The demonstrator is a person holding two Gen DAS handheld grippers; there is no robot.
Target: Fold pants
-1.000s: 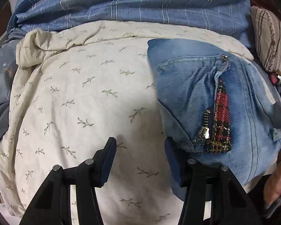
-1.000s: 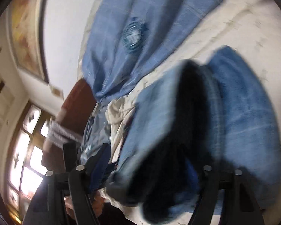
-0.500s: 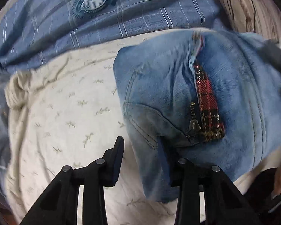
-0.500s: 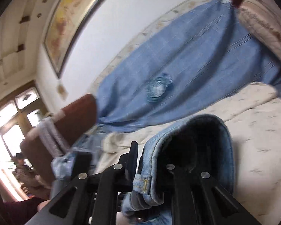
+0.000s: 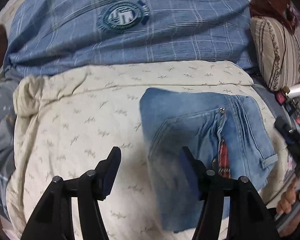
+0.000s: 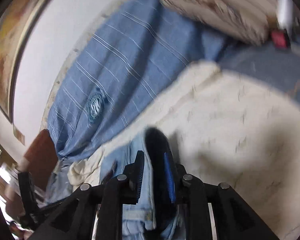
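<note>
No readable words anywhere: the round teal-and-white emblem (image 5: 123,16) on the blue plaid blanket (image 5: 190,30) carries ring lettering too blurred to make out, and in the right wrist view the same emblem (image 6: 96,105) is only a smear.

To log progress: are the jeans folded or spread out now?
Folded. The jeans lie on the cream quilt as a compact rectangle, no legs stretched out.
</note>
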